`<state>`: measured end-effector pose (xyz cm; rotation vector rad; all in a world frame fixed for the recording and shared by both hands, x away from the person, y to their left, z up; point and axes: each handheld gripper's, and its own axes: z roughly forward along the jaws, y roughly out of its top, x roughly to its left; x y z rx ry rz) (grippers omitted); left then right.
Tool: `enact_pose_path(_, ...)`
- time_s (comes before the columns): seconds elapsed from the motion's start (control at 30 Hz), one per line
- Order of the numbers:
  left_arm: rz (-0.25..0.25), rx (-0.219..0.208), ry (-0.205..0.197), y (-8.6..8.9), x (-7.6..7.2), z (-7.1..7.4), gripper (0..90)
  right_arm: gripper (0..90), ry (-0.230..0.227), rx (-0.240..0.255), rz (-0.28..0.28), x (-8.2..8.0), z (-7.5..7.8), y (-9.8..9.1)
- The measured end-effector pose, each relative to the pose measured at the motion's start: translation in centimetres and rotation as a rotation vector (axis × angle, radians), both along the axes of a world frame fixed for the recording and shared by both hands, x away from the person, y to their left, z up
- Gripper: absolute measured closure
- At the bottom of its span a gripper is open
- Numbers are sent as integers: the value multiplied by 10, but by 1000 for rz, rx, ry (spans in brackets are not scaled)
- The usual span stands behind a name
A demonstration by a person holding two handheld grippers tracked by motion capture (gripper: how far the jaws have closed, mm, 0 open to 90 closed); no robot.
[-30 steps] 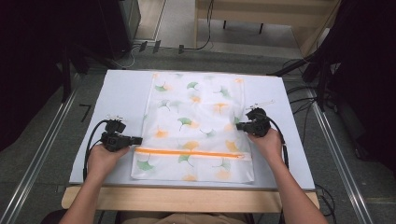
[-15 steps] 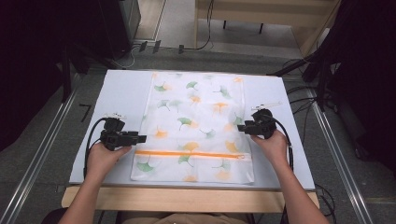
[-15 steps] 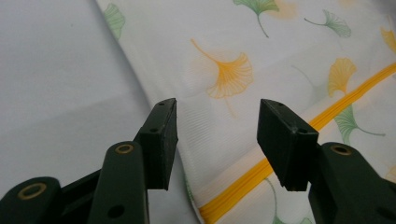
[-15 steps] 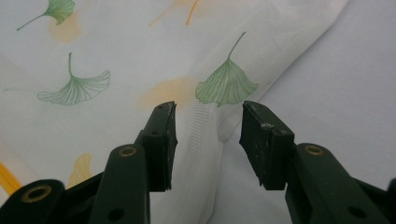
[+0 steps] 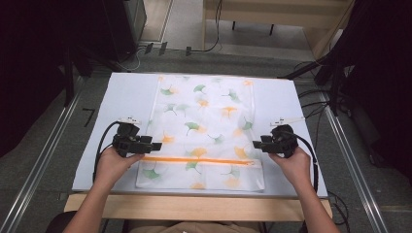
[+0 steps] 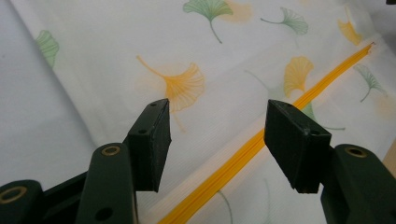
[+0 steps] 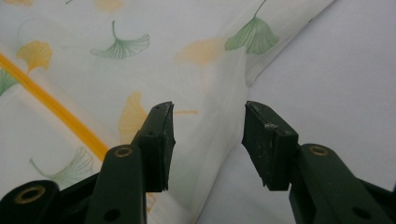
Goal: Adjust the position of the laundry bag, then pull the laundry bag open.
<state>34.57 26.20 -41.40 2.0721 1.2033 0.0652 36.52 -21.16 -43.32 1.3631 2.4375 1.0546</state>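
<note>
Currently: 1 leaf-print cloth bag (image 5: 204,131) flat mid-table, orange zipper (image 5: 199,160) along its near end; left gripper (image 5: 154,145) and right gripper (image 5: 256,143), jaws just opened and empty, flank it — risk: a careless regrip could wrinkle the cloth.

Each hand-held gripper, the left (image 5: 156,145) and the right (image 5: 256,144), is a black block with a small pale plate on top and a black cable looping from its back. Their jaws are flat dark-green pads on dark arms set with brass-ringed holes. The forearms are bare, with no sleeves.
</note>
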Motion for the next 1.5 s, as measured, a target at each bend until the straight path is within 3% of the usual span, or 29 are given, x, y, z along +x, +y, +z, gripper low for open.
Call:
enact_pose_path(0.2, -30, 3, -2, -7, 3, 0, 421, 556, 14, -8, 7, -15, -2, -3)
enact_pose_path(0.73, -98, 15, 7, -30, 11, -4, 390, 566, 36, -16, 13, -29, -5, -7)
enact_pose_path(1.13, -148, 7, -27, -47, 16, -1, 398, 573, 59, -30, 15, -36, -11, -12)
enact_pose_path(1.23, -139, 6, -12, -50, 18, -2, 394, 572, 69, -38, 25, -38, -15, -12)
enact_pose_path(1.5, -149, 7, -17, -58, 21, -2, 394, 531, 84, -60, 51, -43, -24, -6)
